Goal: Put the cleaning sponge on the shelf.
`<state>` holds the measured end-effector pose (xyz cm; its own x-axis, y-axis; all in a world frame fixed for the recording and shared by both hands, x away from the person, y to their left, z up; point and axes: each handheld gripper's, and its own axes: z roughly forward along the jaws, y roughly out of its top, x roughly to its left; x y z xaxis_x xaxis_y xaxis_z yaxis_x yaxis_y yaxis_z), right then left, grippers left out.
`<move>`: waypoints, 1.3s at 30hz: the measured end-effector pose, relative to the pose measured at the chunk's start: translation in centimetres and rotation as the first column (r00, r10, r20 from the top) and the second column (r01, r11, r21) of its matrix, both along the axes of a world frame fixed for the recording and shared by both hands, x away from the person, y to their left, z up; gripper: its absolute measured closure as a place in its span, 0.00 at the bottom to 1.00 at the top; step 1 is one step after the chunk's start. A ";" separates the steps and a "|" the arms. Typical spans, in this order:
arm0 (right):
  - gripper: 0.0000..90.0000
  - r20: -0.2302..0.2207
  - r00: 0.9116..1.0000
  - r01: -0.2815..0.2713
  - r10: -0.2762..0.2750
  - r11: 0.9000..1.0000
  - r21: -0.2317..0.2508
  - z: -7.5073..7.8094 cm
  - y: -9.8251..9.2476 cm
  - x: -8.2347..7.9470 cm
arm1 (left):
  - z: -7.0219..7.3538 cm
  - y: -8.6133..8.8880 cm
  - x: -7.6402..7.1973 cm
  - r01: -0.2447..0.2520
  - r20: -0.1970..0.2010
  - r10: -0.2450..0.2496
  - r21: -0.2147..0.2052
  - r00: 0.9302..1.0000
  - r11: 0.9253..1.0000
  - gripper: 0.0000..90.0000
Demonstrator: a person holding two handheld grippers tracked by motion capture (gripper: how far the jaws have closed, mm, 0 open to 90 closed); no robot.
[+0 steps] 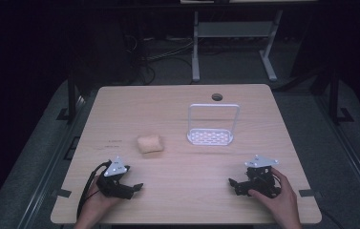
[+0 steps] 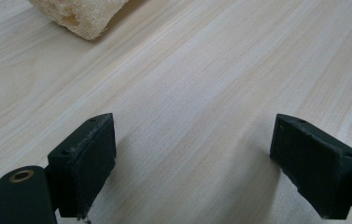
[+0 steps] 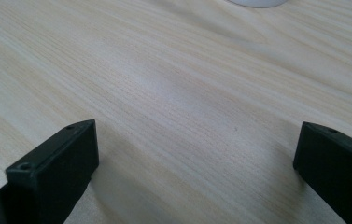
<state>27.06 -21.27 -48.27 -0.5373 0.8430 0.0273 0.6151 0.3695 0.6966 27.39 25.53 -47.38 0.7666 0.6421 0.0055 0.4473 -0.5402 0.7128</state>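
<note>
While both hands are resting low on the pale wooden tabletop (image 1: pixel 177 195), the left tongs (image 1: pixel 137 186) and the right tongs (image 1: pixel 232 182) are sitting spread wide, gripping nothing. A small tan spongy block (image 1: pixel 150 144) is lying just ahead of the left tongs and slightly to their right, its longer side running crosswise to them. A white wire rack with a slotted base (image 1: pixel 210 137) is standing ahead of the right tongs, further off. I'd judge the left hand nearer the block.
</note>
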 end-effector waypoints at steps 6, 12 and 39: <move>0.00 -0.002 1.000 -0.004 0.004 1.000 0.001 0.0 0.0 0.0 | 0.1 0.2 0.0 0.004 -0.007 -0.004 -0.007 1.000 1.000 0.15; 0.00 0.001 1.000 -0.008 0.008 1.000 0.002 0.0 -0.1 0.0 | 0.6 0.4 0.1 0.007 0.000 -0.007 -0.017 1.000 1.000 0.15; 0.00 0.003 1.000 -0.020 0.020 1.000 0.003 0.0 -0.1 0.1 | 2.7 1.0 2.0 0.013 0.004 -0.013 -0.015 1.000 1.000 0.16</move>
